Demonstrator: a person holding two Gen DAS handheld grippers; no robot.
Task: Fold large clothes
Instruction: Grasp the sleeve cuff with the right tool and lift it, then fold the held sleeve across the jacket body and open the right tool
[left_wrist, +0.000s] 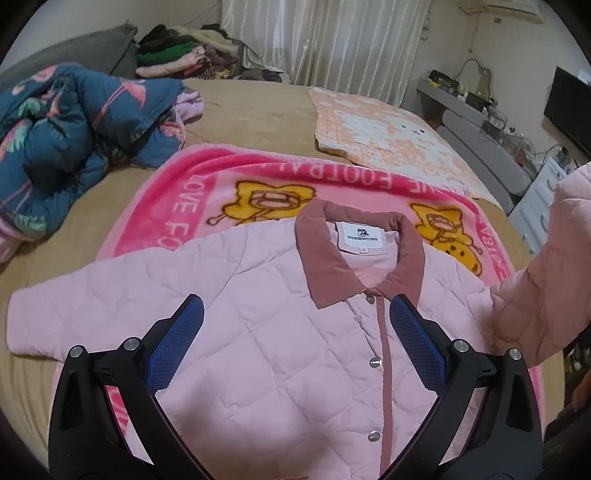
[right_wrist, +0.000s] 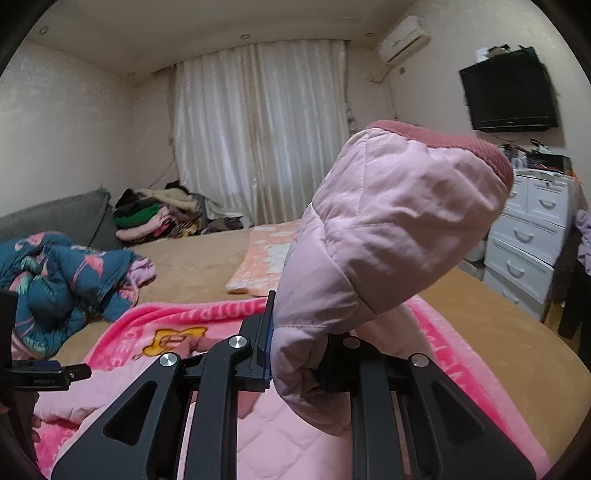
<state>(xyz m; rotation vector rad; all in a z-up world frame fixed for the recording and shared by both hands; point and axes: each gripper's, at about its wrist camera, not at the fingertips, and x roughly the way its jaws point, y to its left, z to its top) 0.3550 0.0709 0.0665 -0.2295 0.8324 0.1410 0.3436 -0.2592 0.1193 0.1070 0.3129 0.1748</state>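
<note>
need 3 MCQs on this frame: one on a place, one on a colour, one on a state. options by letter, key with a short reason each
1. What does the pink quilted jacket lie on?
A. a pink blanket with yellow cartoon figures
B. a bare wooden floor
C. the white dresser

2. What colour is the jacket's collar?
A. navy blue
B. dusty rose, darker than the body
C. bright green

3. What is the right gripper doing?
A. standing open over nothing
B. shut on a jacket sleeve, held up off the bed
C. shut on the blue floral quilt

Key:
1 A: the pink blanket shows around the jacket in the left wrist view.
2 B: the collar is a darker rose than the pale pink quilting.
3 B: the sleeve sits pinched between the jaws and rises above them, cuff uppermost.
</note>
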